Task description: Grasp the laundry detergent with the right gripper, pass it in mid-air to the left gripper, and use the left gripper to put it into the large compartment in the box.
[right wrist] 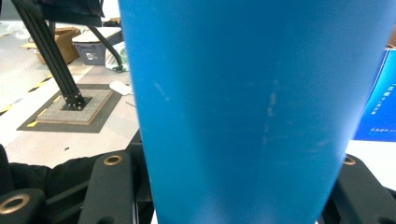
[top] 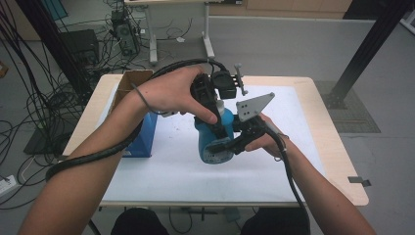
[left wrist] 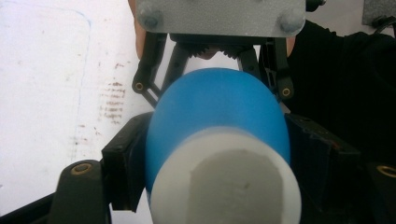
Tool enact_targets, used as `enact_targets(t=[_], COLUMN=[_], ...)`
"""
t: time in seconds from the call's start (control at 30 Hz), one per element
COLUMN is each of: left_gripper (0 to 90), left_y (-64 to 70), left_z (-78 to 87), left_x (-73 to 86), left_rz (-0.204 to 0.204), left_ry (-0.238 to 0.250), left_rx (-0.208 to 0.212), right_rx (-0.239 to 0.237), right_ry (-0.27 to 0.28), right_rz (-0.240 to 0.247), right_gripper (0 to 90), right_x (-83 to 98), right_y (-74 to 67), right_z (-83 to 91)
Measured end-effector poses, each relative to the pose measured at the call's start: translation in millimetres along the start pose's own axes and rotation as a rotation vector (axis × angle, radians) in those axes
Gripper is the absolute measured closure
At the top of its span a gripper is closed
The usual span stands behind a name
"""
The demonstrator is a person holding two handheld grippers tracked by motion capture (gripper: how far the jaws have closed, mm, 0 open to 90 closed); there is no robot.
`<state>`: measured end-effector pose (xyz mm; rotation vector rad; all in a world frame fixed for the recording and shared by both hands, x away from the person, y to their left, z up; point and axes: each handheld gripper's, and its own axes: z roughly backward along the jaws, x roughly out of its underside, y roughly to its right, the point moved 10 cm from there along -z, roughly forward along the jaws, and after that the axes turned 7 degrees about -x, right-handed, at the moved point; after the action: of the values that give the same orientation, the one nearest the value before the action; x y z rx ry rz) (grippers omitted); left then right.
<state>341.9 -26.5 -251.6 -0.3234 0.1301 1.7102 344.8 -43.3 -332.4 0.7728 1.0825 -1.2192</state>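
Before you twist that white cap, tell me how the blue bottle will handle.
The blue bottle looks like rigid plastic, so it probably won't buckle under the right gripper clamped on its body. Its smooth, tapering sides may slip. The white cap between the left gripper's jaws looks round, so it might spin.

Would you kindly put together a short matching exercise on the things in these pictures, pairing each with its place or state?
Things:
1. blue bottle
2. white cap
3. left gripper
4. blue box

Places or states:
A. stands at the left edge of the table, apart from both grippers
B. comes down from above around the bottle's top
C. sits on the bottle's neck, between two black jaws
D. clamped low on its body by the right gripper

Pairs: 1-D, 2-C, 3-B, 4-A
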Motion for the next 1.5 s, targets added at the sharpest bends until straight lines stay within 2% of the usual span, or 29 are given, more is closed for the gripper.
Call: enact_targets(t=[0.07,0.6,0.97,1.23,1.5], left_gripper=[29.7,37.1,37.5,37.6,37.6], left_y=[0.1,-0.9,-1.0,0.1,-0.1], left_z=[-0.9,0.6,2.9,1.4,1.0], left_x=[1.2,0.0,-3.8,-1.9,-2.8], left_rz=[-0.006,-0.001,0.014,0.012,0.024], left_ry=[-0.014,-0.026,-0.024,-0.052,-0.043], left_rx=[-0.001,-0.017,-0.038,-0.031,-0.028], right_rx=[-0.002,-0.005,-0.004,-0.01,-0.013], right_ry=[-0.001,-0.002,0.011,0.006,0.01], right_rz=[0.0,0.009,0.014,0.015,0.009], right_gripper=[44.2,44.2,44.2,44.2,44.2], right_x=[0.1,-0.3,-2.2,-0.5,-0.3], right_y=[-0.2,-1.5,-1.4,-2.1,-2.4], right_z=[-0.4,-0.2,2.5,1.1,2.1])
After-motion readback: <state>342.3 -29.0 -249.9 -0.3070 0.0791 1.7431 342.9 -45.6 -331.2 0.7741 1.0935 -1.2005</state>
